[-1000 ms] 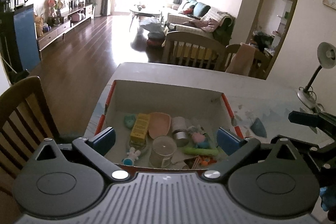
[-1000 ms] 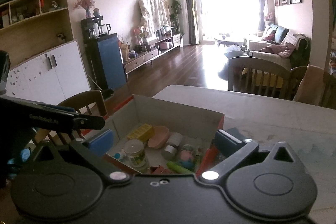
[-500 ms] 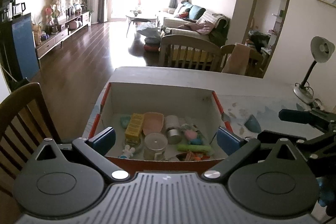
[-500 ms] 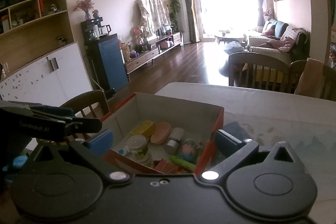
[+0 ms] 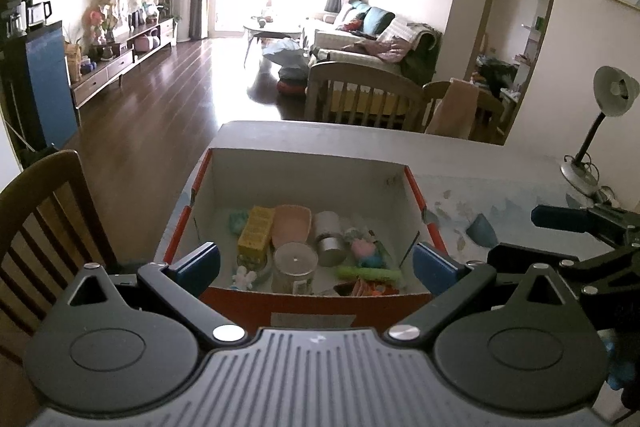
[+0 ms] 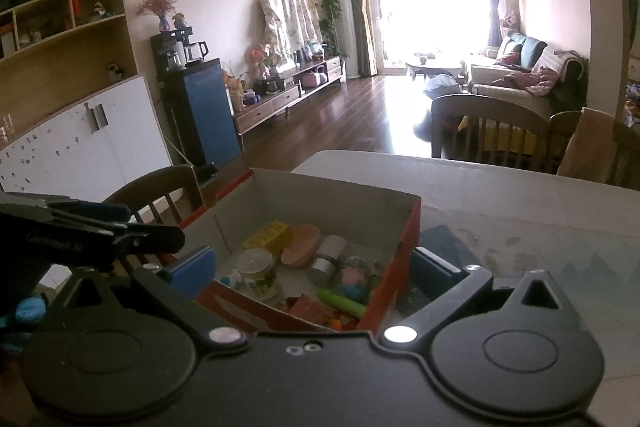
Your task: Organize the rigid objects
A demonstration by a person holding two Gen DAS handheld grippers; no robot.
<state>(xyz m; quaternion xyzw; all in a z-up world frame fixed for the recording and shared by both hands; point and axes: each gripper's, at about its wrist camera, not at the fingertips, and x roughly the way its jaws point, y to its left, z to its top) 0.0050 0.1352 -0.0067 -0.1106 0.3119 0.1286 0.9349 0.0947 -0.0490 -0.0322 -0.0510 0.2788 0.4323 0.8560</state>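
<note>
Both the left gripper [image 5: 316, 261] and right gripper [image 6: 314, 265] are hovering wide open and empty before a cardboard box [image 5: 308, 307] on the table [image 5: 500, 163], already holding small items, suggesting sorting is nearly finished.

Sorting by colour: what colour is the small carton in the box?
Yellow carton, clearest in left wrist view.

Hovering spread wide at the near wall of the box [image 5: 312, 301], both the left gripper [image 5: 316, 263] and right gripper [image 6: 314, 267]. Crowding the box floor: jar [image 5: 295, 267], yellow block [image 5: 256, 233], pink dish [image 5: 291, 223], silver can [image 5: 329, 239]. Leaving bare room along the far wall. Standing close on the left, a chair [image 5: 44, 211].
</note>
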